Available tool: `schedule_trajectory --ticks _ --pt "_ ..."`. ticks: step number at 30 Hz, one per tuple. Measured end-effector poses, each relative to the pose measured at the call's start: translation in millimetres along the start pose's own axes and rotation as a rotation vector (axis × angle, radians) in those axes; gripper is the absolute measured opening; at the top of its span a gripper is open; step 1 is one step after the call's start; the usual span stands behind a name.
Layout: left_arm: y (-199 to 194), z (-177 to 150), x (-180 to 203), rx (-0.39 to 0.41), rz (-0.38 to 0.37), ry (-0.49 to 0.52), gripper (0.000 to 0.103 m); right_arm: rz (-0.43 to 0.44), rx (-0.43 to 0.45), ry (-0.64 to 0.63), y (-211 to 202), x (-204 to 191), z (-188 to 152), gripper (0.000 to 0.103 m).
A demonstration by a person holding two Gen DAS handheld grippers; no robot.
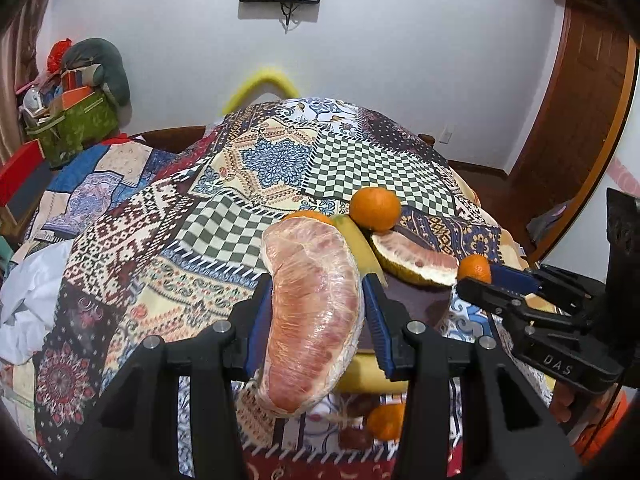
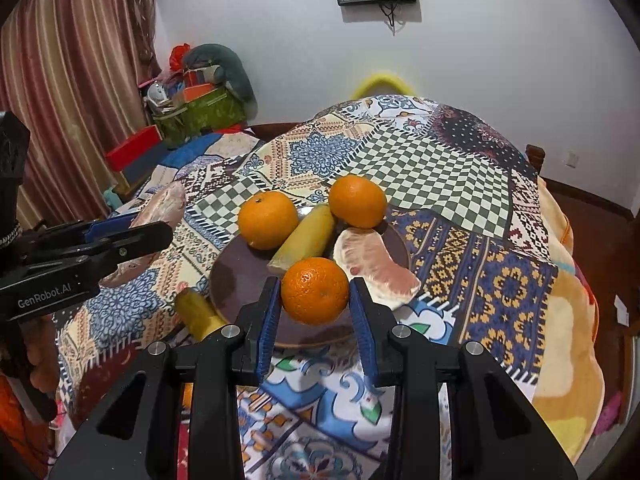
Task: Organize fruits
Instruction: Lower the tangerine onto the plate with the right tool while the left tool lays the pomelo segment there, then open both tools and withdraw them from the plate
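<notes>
An orange point(image 2: 315, 290) is being held between the blue pads of the right gripper point(image 2: 315, 300), jaws narrow and pressing on both sides. A plastic-wrapped pomelo wedge point(image 1: 314, 312) is being clamped by the left gripper point(image 1: 318, 308), long axis running roughly along the fingers, tip pointing away.

The dark plate point(image 2: 232, 276) is being seen directly ahead of and below the right gripper on the patchwork cloth point(image 2: 440, 184); two oranges point(image 2: 268, 220), a banana piece point(image 2: 304, 236) and an unwrapped pomelo wedge point(image 2: 372, 264) are already lying on it. A second banana piece point(image 2: 198, 314) is lying just off the plate's near-left rim.

Judgement: the right gripper is nearer (its orange is hanging over the plate's near part). The wedge is being carried to the plate's left, so the open left part is likely being kept for it.
</notes>
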State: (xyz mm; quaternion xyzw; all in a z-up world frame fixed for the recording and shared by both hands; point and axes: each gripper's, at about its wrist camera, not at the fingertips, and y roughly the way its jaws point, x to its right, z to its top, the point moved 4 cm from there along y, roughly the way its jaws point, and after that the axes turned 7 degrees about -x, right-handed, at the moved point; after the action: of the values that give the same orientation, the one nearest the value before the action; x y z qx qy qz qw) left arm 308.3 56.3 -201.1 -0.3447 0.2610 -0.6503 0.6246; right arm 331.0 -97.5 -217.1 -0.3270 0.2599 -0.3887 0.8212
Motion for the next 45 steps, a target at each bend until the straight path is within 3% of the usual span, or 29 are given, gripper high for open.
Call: schedule_trajectory --ticks 16,29,38,45 --pt "52.4 25.6 3.7 -0.036 -0.009 0.005 0.044 0.010 -0.033 -0.031 32.8 1.2 9.7 0.032" --pt "75.5 26.7 2.4 -0.088 -0.022 -0.001 0.044 0.024 -0.085 -0.038 50.0 0.2 3.1 0.032" --pt "63.4 27.7 6.2 -0.063 -0.025 0.013 0.044 0.019 -0.098 -0.043 49.4 0.2 4.0 0.033" --pt "44.6 26.2 3.1 -0.046 -0.024 -0.003 0.044 0.010 -0.073 -0.036 36.3 0.5 7.6 0.042"
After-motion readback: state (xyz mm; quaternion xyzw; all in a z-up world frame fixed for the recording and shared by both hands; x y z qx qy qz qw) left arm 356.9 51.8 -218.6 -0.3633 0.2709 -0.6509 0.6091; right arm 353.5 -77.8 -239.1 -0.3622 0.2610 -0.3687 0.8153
